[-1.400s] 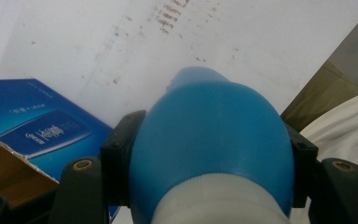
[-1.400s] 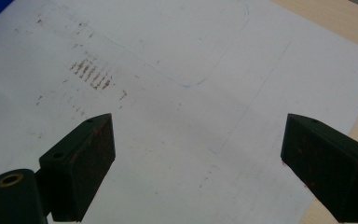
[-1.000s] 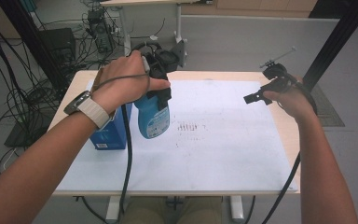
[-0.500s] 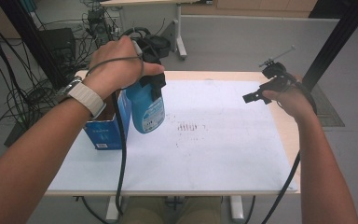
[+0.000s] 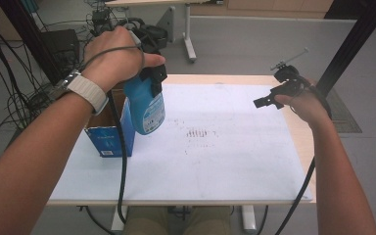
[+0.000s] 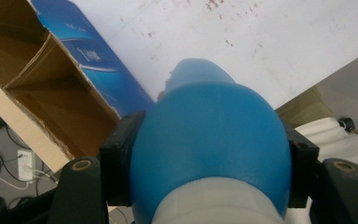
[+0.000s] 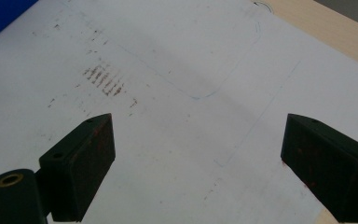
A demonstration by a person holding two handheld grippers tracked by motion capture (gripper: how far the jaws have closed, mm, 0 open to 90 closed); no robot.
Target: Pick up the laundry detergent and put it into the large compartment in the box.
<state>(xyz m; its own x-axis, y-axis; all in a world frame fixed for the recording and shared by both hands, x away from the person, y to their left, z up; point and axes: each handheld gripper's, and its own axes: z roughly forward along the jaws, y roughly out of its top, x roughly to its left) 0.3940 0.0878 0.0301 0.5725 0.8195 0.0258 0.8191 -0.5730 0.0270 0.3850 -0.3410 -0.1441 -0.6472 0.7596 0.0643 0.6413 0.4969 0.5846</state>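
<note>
Blue bottle [image 5: 146, 108] held above white sheet [image 5: 215, 147], just beside open blue box [image 5: 108, 137] at table's left. Left gripper [image 5: 154, 78] clamped on bottle's shoulder, jaws pressing both sides. Right gripper [image 7: 196, 168] spread wide, nothing between jaws, hovering over sheet's right part.

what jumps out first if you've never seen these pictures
The blue plastic bottle, clamped in the left gripper and held off the table beside the open blue cardboard box at the left. Then the reddish-brown smudges mid-sheet on the white paper, and the right gripper open at the right.
</note>
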